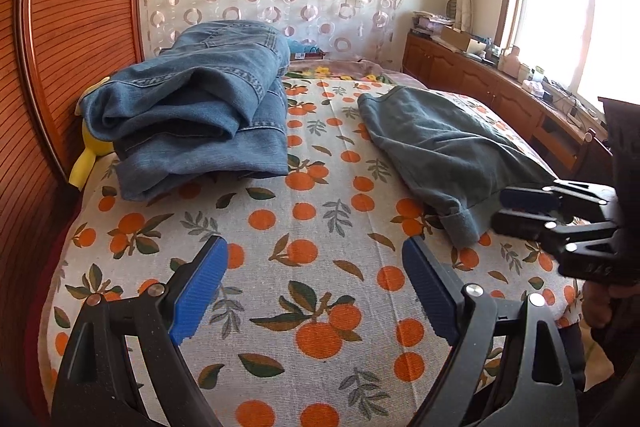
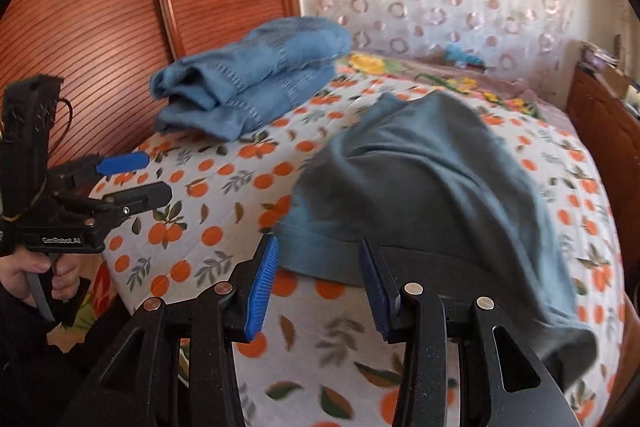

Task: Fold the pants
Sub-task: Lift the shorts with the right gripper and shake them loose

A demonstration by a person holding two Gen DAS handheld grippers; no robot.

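Grey-green pants (image 1: 444,147) lie loosely spread on the orange-print bedspread (image 1: 320,227), also in the right wrist view (image 2: 432,179). My left gripper (image 1: 316,267) is open and empty, hovering over bare bedspread to the left of the pants; it shows from the side in the right wrist view (image 2: 140,179). My right gripper (image 2: 318,267) is open, its fingers either side of the pants' near hem (image 2: 320,251), jaws apart. It shows at the right in the left wrist view (image 1: 504,207), close to the hem.
A stack of folded blue jeans (image 1: 200,115) sits at the back left by the wooden headboard (image 1: 80,27), over a yellow plush toy (image 1: 88,155). A wooden cabinet (image 1: 500,83) with clutter runs along the right under the window.
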